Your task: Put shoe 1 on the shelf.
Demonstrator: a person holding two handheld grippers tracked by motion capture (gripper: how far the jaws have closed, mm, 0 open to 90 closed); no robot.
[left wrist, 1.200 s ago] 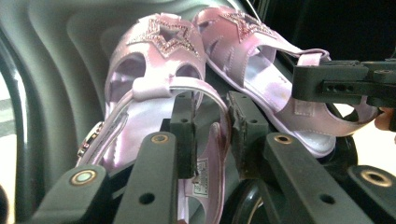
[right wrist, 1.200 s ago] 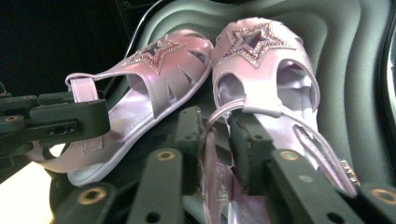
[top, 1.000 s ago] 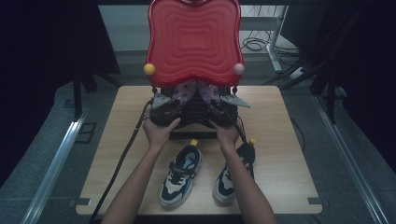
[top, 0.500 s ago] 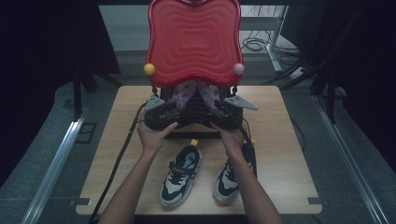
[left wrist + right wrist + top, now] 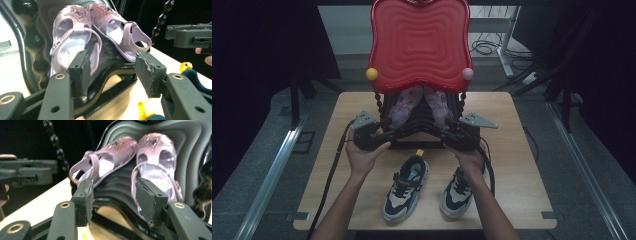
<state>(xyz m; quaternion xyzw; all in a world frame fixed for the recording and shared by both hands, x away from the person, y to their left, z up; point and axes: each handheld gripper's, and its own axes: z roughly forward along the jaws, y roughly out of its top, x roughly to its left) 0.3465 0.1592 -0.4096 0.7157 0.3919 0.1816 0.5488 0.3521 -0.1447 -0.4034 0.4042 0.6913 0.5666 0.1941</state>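
I hold both grippers, left gripper [image 5: 384,137] and right gripper [image 5: 447,137], jaws spread, before untouched lilac sandals [image 5: 100,32] at twelve o'clock; sneakers [image 5: 407,187] wait at six.

Both forearms are bare — no sleeves, no gloves. Each hand carries a black gripper, the left gripper [image 5: 368,136] and the right gripper [image 5: 462,135], topped by a grey three-cornered plate, trailing a black cable. Jaw arms show brass-ringed holes — pads chipped and ragged.

Two lilac star-topped sandals [image 5: 100,37] lie side by side, toes up, on the black ribbed rack [image 5: 112,53].
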